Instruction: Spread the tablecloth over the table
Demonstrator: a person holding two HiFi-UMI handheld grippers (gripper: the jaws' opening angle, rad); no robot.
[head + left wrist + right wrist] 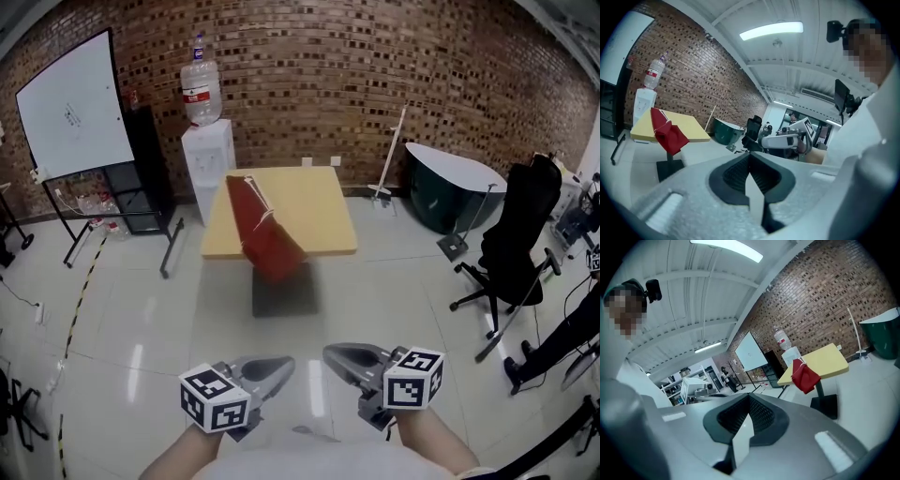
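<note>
A square yellow table stands in the middle of the room, well ahead of me. A folded red tablecloth lies on its left part and hangs over the front edge. The left gripper view shows the tablecloth and the table at far left. In the right gripper view the cloth and the table sit at right. My left gripper and right gripper are held close to my body, tips turned toward each other. Both are shut with nothing between the jaws, far from the cloth.
A water dispenser stands behind the table's left corner and a whiteboard on a stand is at the far left. A dark tub and a black office chair are at the right. A person's legs show at the right edge.
</note>
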